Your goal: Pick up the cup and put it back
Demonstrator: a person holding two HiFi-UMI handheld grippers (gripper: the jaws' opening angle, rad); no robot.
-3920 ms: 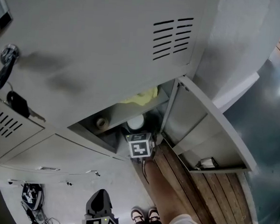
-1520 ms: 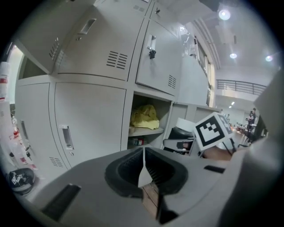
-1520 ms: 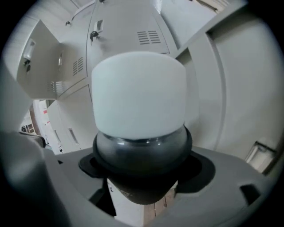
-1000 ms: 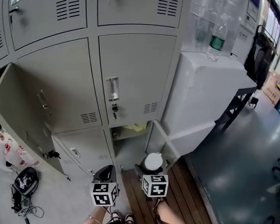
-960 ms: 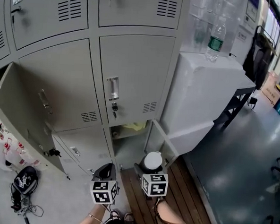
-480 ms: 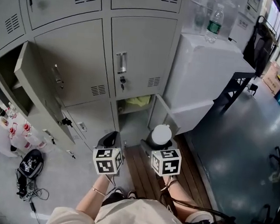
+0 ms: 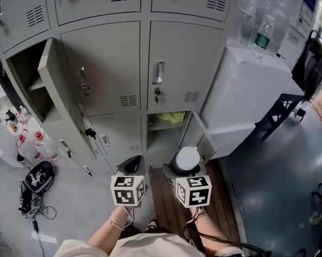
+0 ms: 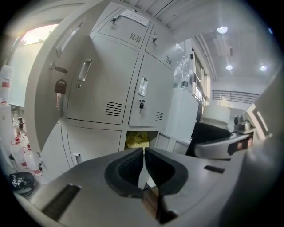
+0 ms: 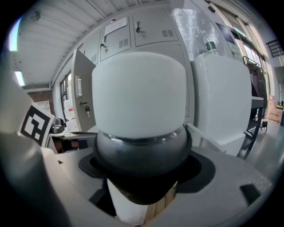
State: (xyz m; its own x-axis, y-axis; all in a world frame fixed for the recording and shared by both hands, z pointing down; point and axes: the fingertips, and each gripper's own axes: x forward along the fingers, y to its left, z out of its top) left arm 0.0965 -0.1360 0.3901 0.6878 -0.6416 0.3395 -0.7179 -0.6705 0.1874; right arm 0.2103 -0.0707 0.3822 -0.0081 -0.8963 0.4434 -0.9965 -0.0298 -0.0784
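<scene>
Right claw (image 7: 185,167) is clamped on the dark body of the cup (image 7: 187,158), its jaws spread wide around it, with the white lid on top and the cup's long axis close to upright. Left claw (image 7: 130,164) has its jaws together with nothing between them, and hangs just left of the cup. The open locker (image 7: 160,146) is the likely home for the cup. It lies ahead of and below both claws, with its door (image 7: 202,134) swung out to the right of the opening. A yellow cloth (image 7: 171,117) fills the locker's upper part, so the free room seems to be lower down. From the locker's mouth the cup is back and above, almost in line with the opening. The right hand is the nearer one, and it already carries the cup. The move back probably calls for lowering the cup and pushing it forward, kept upright and clear of the door's edge.
</scene>
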